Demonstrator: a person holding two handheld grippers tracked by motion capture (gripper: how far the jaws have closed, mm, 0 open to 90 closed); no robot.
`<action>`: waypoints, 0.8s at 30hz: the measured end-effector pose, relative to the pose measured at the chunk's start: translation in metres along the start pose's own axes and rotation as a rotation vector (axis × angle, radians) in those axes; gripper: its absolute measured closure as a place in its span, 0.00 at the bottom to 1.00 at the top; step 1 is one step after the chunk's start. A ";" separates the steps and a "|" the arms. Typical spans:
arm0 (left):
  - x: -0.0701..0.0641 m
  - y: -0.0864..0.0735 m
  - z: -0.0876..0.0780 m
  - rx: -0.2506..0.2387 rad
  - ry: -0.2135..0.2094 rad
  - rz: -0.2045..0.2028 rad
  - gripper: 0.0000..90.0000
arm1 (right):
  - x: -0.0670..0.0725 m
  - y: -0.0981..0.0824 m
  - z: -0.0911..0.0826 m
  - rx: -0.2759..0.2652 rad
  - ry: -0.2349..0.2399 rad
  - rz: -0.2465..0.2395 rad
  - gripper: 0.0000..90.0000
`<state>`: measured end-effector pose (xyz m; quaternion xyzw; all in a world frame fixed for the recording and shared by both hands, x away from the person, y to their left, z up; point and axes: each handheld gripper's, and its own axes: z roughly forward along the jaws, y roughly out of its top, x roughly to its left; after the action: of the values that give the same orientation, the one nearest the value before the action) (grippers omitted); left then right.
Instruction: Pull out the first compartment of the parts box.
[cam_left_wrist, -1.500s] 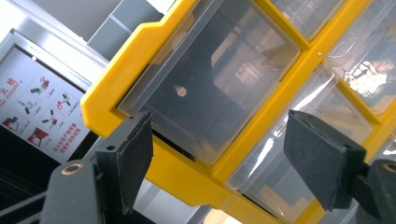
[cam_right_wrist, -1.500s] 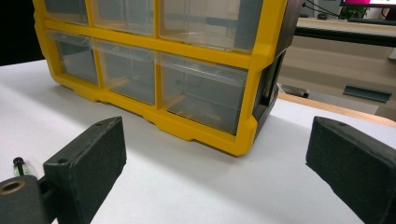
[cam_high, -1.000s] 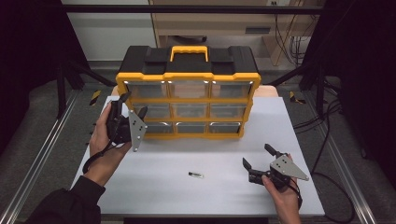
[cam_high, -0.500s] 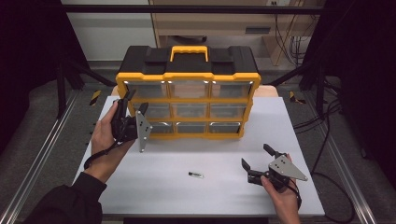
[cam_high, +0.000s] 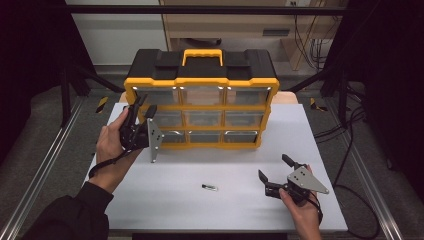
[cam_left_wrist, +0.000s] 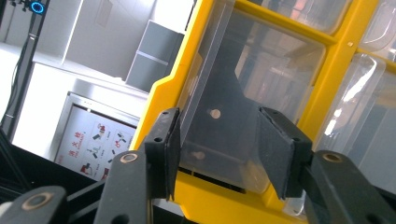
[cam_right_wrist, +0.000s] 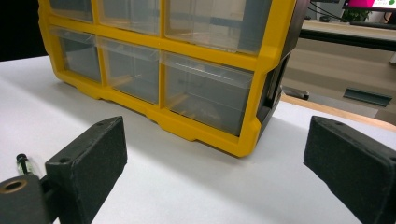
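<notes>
left gripper (cam_high: 141, 111) is up at the yellow organizer (cam_high: 200, 100) on the white table (cam_high: 165, 197), jaws just been closing around the clear middle-left drawer (cam_left_wrist: 224, 116); pads look to be touching its sides, hard to be sure. right gripper (cam_high: 272, 170) sits wide open, well apart, low over the table near a small dark bit (cam_high: 210, 187).

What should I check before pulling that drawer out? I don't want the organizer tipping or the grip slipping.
1. Left hand-held gripper around the clear drawer, jaws just been closing: ok.
2. Pads pressing the drawer sides: cannot tell.
3. Yellow organizer upright on the table: ok.
4. Right hand-held gripper open, apart from the organizer, not bracing it: not ok.
5. Small dark item lying clear of the drawer's path: ok.
</notes>
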<state>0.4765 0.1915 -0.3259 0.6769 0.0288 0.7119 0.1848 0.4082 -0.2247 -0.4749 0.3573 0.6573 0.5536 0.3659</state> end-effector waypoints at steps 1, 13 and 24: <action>0.000 0.000 0.000 -0.002 0.000 0.002 0.57 | 0.000 0.000 0.000 -0.001 0.000 0.000 0.07; 0.001 0.002 0.005 0.011 0.023 0.076 0.62 | 0.000 0.000 0.000 0.001 -0.002 -0.005 0.07; 0.005 -0.006 0.010 0.025 0.062 0.129 0.65 | 0.000 0.000 -0.001 0.000 -0.006 -0.004 0.07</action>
<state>0.4876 0.1966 -0.3218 0.6573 -0.0005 0.7425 0.1291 0.4078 -0.2254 -0.4745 0.3580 0.6569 0.5517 0.3689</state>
